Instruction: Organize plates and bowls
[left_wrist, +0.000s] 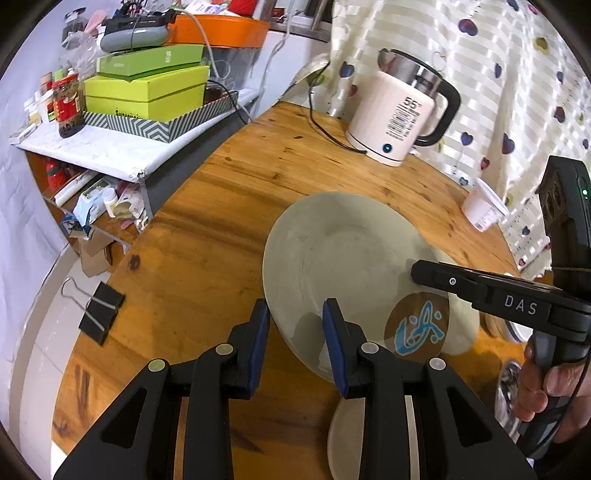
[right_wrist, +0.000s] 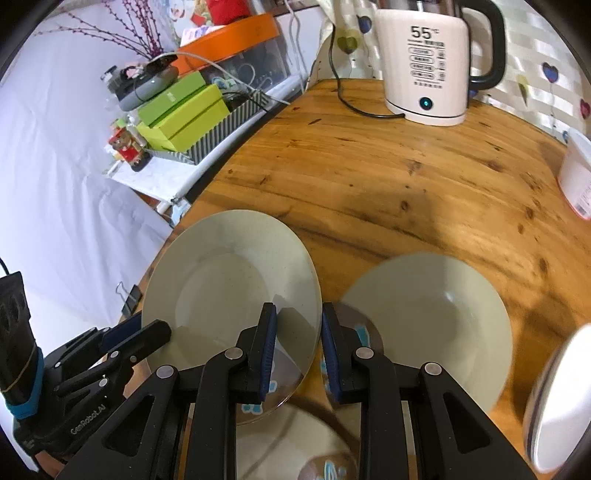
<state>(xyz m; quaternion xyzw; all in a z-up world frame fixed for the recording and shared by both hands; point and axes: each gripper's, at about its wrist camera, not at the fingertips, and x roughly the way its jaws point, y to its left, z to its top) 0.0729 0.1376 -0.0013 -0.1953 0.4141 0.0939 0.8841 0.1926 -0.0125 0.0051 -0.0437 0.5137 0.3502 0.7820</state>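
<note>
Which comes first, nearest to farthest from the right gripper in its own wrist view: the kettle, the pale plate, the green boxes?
1. The pale plate, just left of the right gripper, its rim reaching between the fingers.
2. The kettle, far across the wooden table, ahead and slightly right.
3. The green boxes, beyond the table's left edge on a side shelf.

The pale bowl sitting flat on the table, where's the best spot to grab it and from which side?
Pinch the bowl by its wide flat rim at the near edge, probably coming in low from the front: that rim flares out around the deep middle, and the held plate crowds its left.
</note>
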